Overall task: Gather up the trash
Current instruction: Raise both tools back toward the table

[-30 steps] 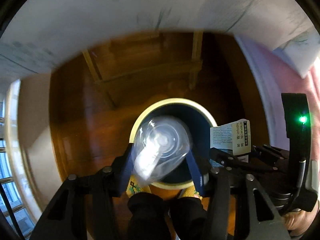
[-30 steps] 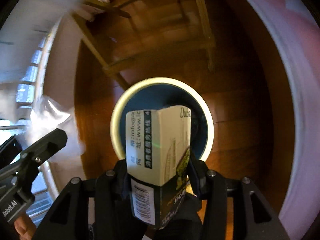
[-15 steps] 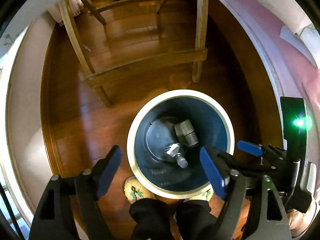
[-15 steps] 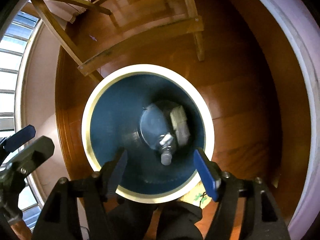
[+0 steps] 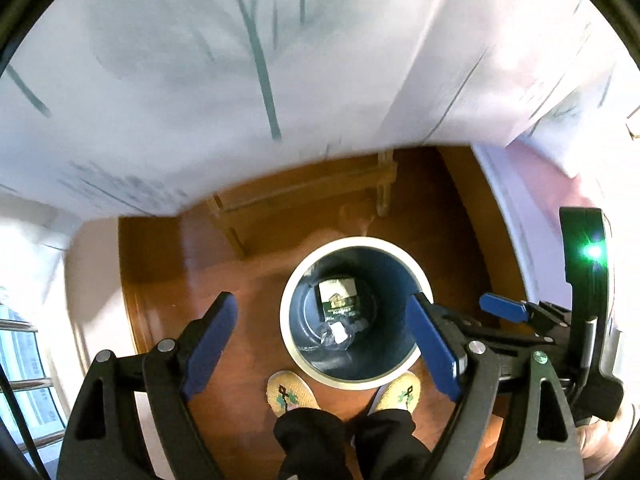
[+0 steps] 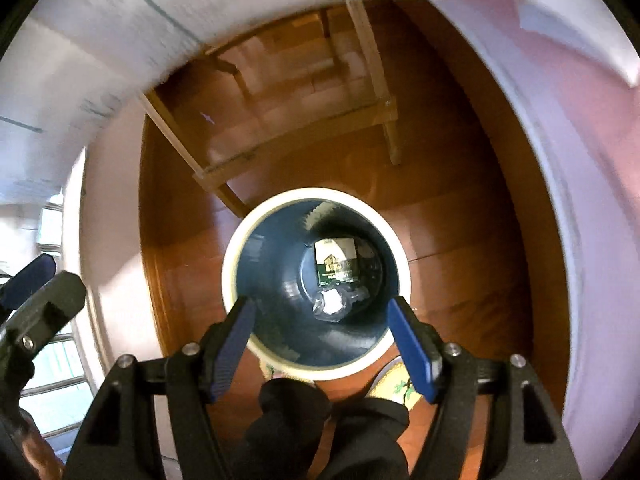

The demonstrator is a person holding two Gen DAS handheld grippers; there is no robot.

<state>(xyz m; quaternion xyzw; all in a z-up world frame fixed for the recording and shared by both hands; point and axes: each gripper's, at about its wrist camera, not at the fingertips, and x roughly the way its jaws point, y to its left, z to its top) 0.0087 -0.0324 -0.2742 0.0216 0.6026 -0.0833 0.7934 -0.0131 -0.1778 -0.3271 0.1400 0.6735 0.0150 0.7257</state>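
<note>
- Two pieces of trash lie at the bottom of the bin: a carton and a clear plastic bottle.
- The carton rests flat on the far side of the bin floor, its green-and-white printed face up. The bottle lies just beside it, on the side nearer the person, and may be touching its edge.
- The bin is round, dark blue inside with a pale rim, and stands on a wooden floor.
- The left gripper hangs above the bin with its blue-padded jaws spread wide and nothing between them.
- The right gripper hovers over the near rim of the bin, its jaws likewise wide apart and empty.
- A pair of patterned slippers shows the person standing right against the near rim.
- Beyond the bin, wooden table legs rise from the floor, with a white tablecloth hanging above them, blurred.
- Judging by this, the drop-off step looks finished: both items are in and both grippers are free.
- No other trash shows on the visible floor. Whether more waits on the tabletop cannot be told, since the cloth hides it.
</note>
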